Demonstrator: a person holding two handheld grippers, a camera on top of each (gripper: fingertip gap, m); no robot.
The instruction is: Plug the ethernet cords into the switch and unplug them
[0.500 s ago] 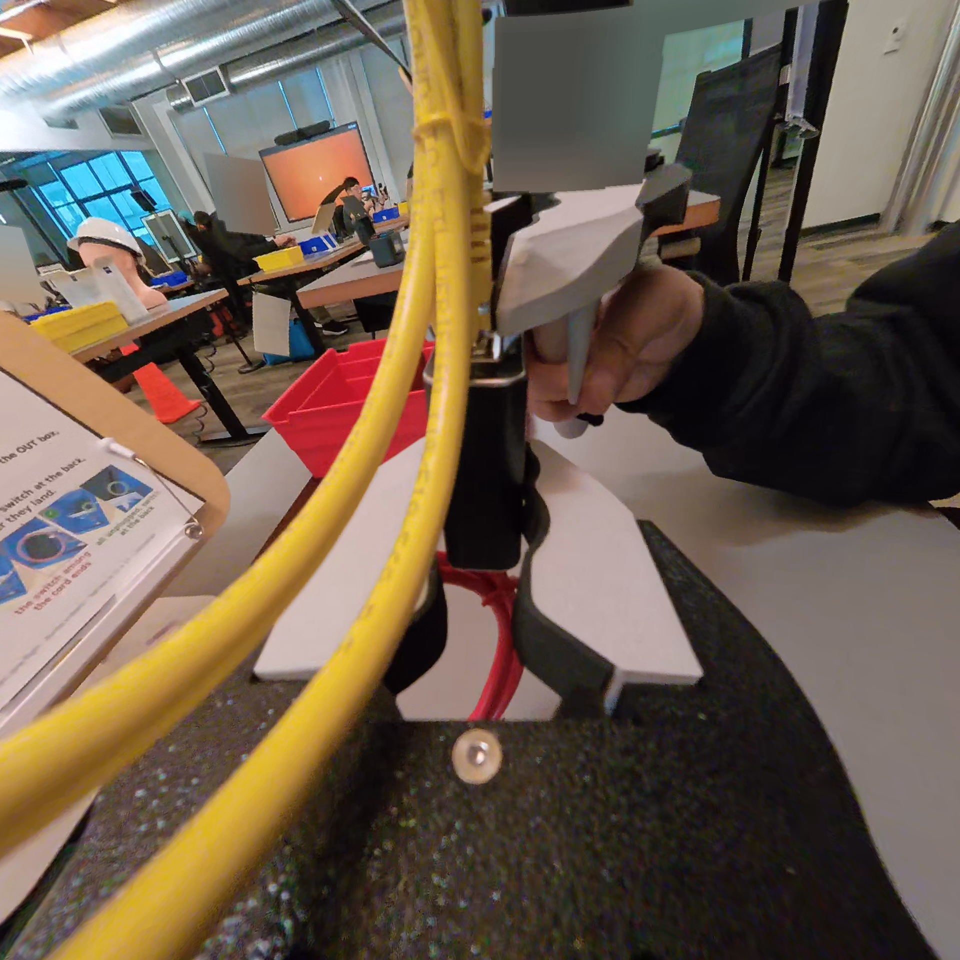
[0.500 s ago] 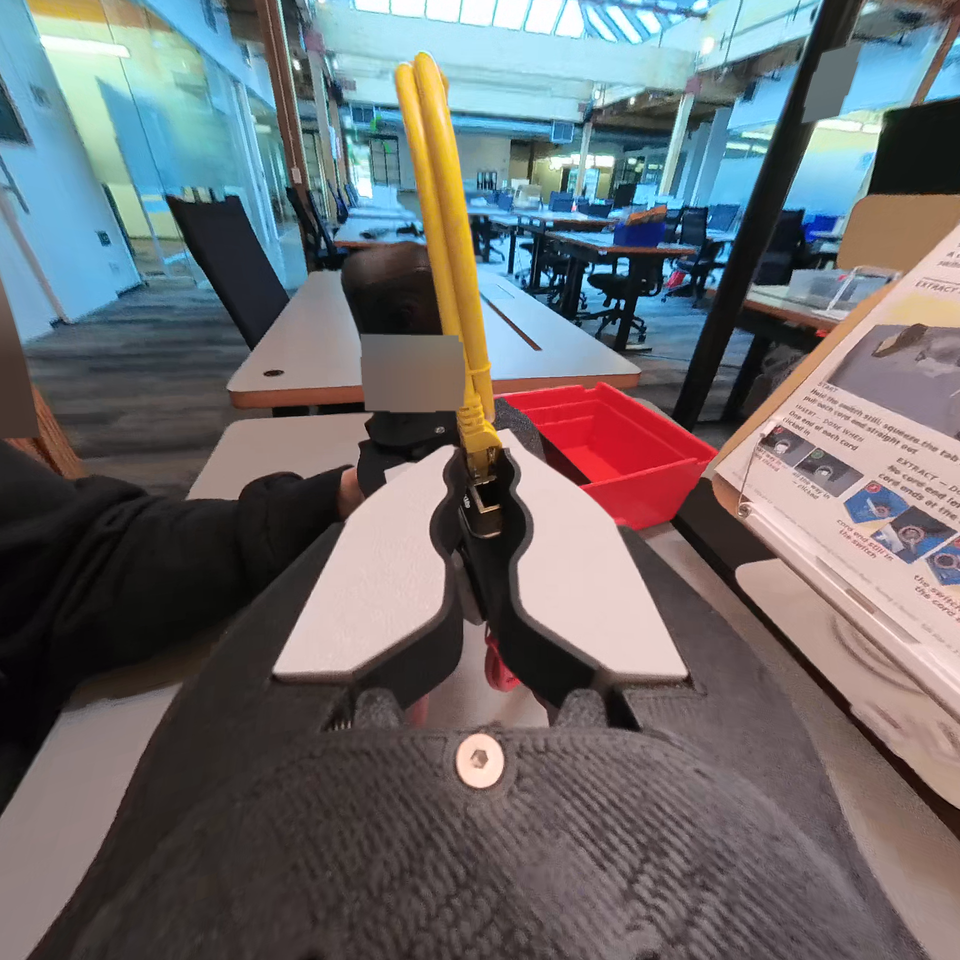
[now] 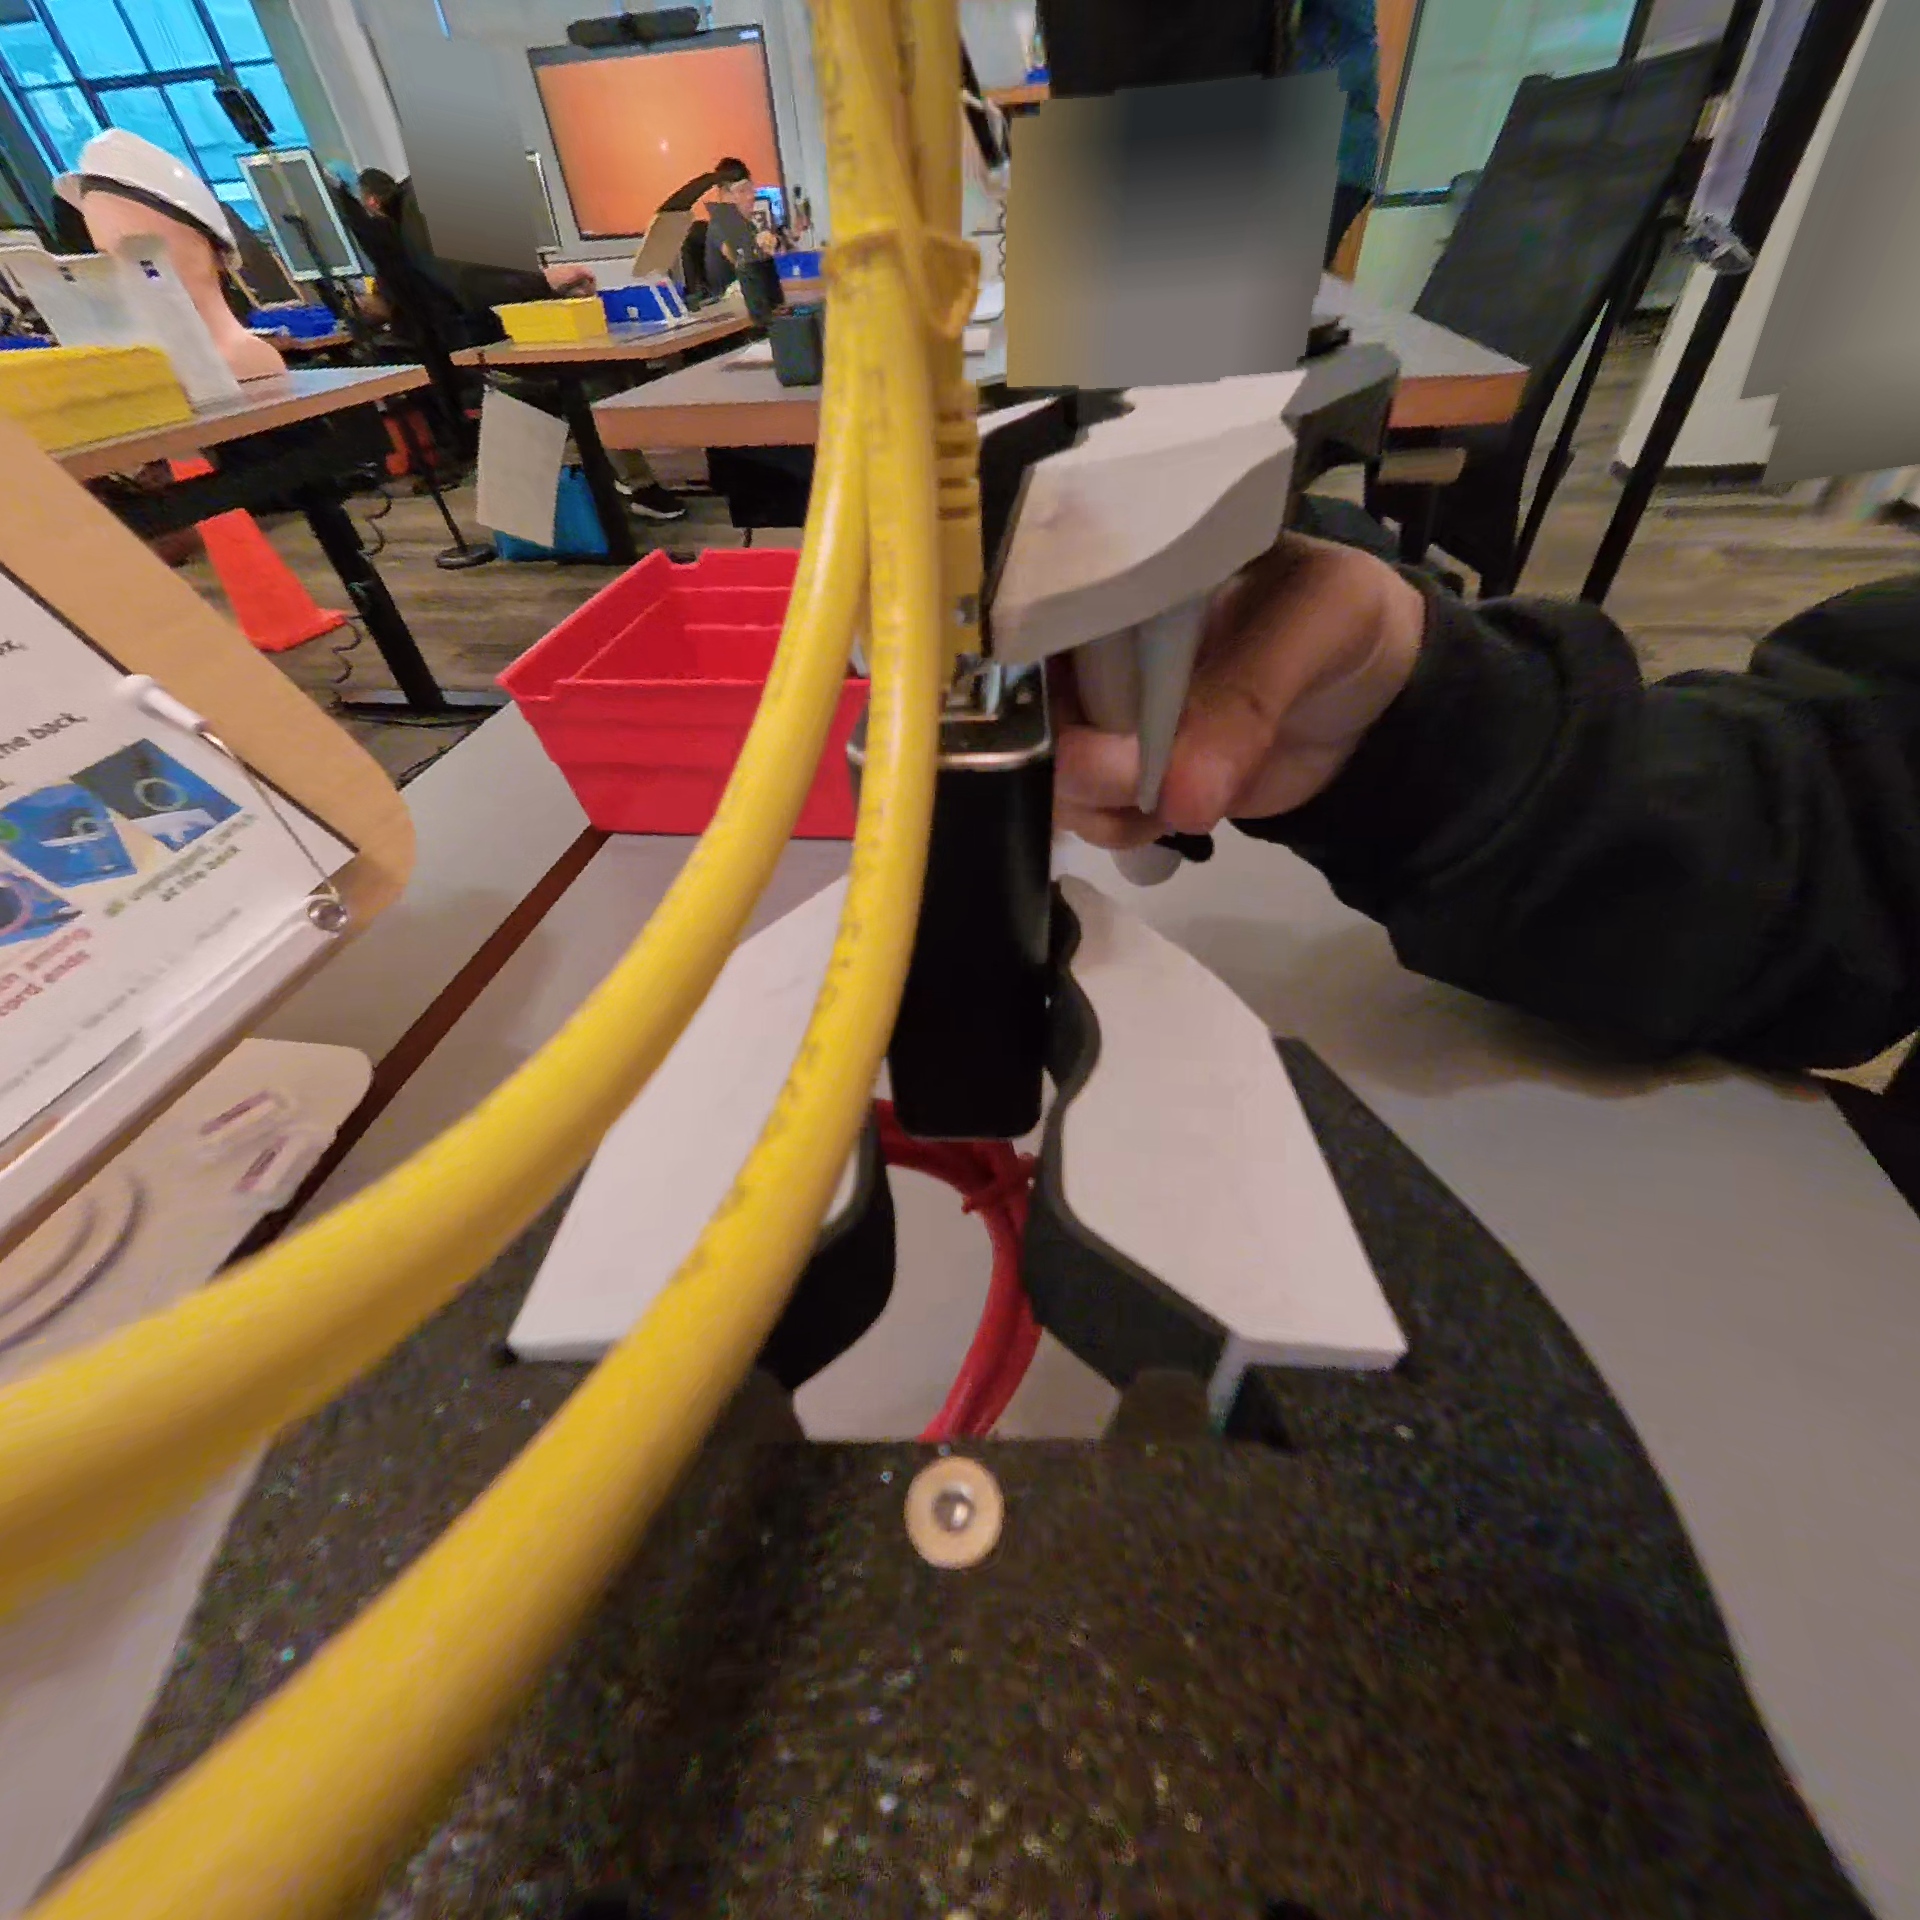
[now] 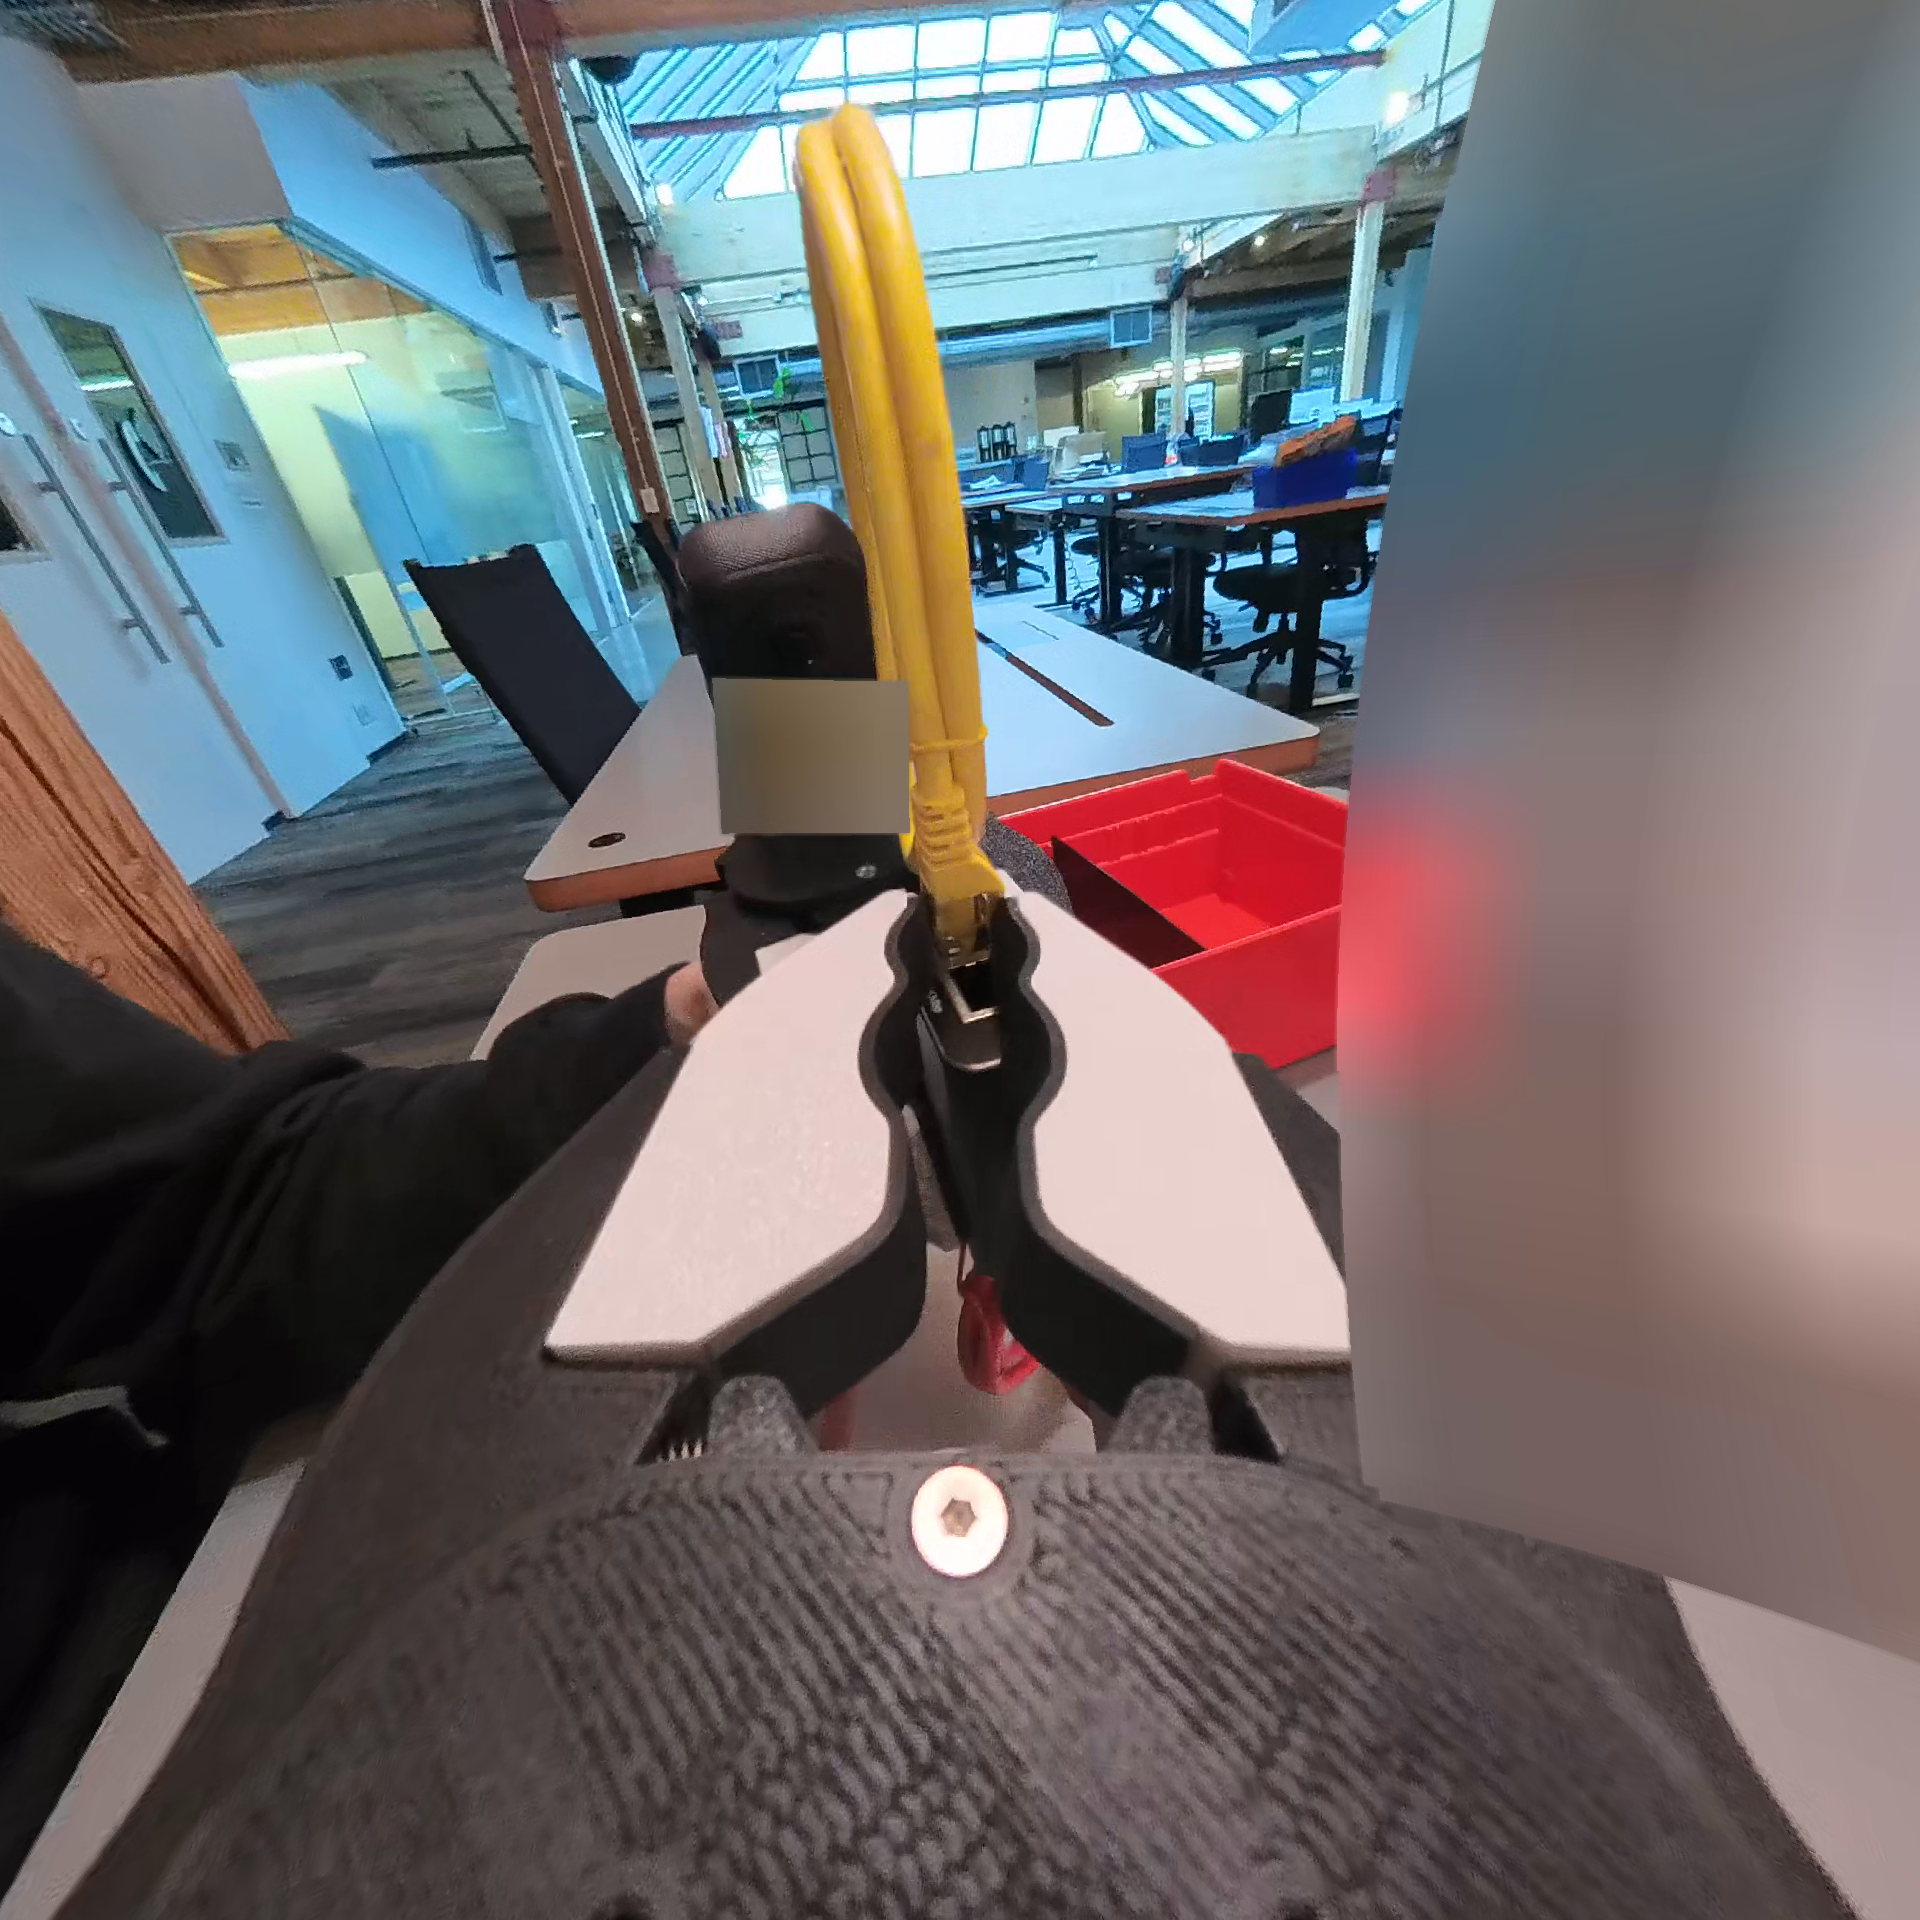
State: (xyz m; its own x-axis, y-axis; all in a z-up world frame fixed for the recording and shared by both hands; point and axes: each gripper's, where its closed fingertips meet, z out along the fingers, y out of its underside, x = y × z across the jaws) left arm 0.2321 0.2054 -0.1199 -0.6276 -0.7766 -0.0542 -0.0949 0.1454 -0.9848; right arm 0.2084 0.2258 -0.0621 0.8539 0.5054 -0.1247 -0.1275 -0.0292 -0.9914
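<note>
The black switch (image 3: 971, 935) stands upright, clamped in the left gripper (image 3: 961, 997) above the desk (image 3: 1558, 1195). The right gripper (image 4: 961, 935) pinches the yellow ethernet cord (image 4: 883, 416) plug at the switch's top port; a red bin (image 3: 675, 717) sits behind

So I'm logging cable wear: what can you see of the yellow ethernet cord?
The yellow ethernet cord looks like smooth rubbery jacket, scuffed in places, folded into a tall narrow loop and tied with a thin yellow tie. Its ribbed yellow boot and clear plug point down into a port on the upright black switch. The right claw closes around the plug end; the left claw grips the switch below. Two strands sweep past the left camera.
</note>
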